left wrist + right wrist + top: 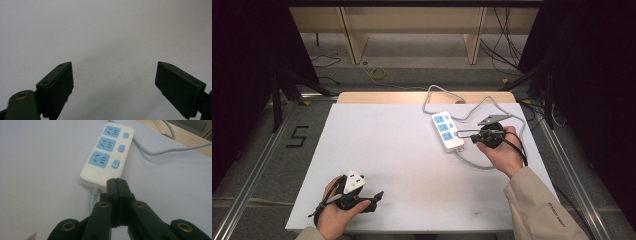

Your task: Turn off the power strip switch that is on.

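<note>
Right claw [116, 185] closed, left claw [113, 82] agape

The power strip [108, 157] looks like smooth, slightly glossy white plastic with blue socket faces; its grey cable [160, 151] seems rubbery. The table's white sheet [387, 150] is matt. The gripper pads [60, 87] are matt black.

Left gripper [115, 82]: two black jaws rising from the lower edge, standing wide apart, nothing between them. Pads [61, 86] flat and dark (small screw holes along their upper edges). Brass-ringed pivot at the lower left corner. Beyond and between the jaws: plain white table surface [107, 32], faintly shadowed.
</note>
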Demonstrator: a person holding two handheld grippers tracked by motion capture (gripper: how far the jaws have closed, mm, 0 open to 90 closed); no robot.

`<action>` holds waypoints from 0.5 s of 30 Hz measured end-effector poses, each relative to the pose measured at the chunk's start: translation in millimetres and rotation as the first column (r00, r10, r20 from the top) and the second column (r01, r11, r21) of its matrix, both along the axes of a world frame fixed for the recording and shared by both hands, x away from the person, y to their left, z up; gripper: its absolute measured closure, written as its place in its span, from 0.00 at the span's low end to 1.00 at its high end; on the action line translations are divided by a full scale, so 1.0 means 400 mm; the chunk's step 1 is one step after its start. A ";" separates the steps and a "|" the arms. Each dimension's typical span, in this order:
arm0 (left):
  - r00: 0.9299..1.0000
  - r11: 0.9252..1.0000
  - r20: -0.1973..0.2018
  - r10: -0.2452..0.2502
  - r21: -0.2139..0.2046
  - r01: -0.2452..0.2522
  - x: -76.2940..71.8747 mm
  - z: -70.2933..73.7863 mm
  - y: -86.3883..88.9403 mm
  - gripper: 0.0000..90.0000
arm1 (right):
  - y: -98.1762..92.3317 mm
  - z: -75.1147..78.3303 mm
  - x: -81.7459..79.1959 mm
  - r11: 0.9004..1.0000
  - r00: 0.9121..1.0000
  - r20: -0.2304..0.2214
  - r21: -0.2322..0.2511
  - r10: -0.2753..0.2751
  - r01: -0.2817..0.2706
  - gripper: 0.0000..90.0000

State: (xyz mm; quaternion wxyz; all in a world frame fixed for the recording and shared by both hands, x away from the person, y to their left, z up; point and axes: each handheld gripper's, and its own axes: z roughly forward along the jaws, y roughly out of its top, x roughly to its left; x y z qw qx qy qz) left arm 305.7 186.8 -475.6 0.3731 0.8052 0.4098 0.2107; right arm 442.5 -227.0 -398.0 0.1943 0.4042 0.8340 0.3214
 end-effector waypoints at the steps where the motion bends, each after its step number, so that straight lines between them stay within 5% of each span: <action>1: 1.000 1.000 0.000 0.000 0.000 0.000 0.000 0.000 0.000 0.16 | 0.000 0.000 0.000 1.000 1.000 0.000 0.000 0.000 0.000 1.00; 15: 1.000 1.000 -0.002 -0.001 -0.003 0.001 0.000 0.000 0.001 0.17 | 0.013 0.007 0.031 1.000 1.000 -0.005 -0.013 -0.001 0.000 1.00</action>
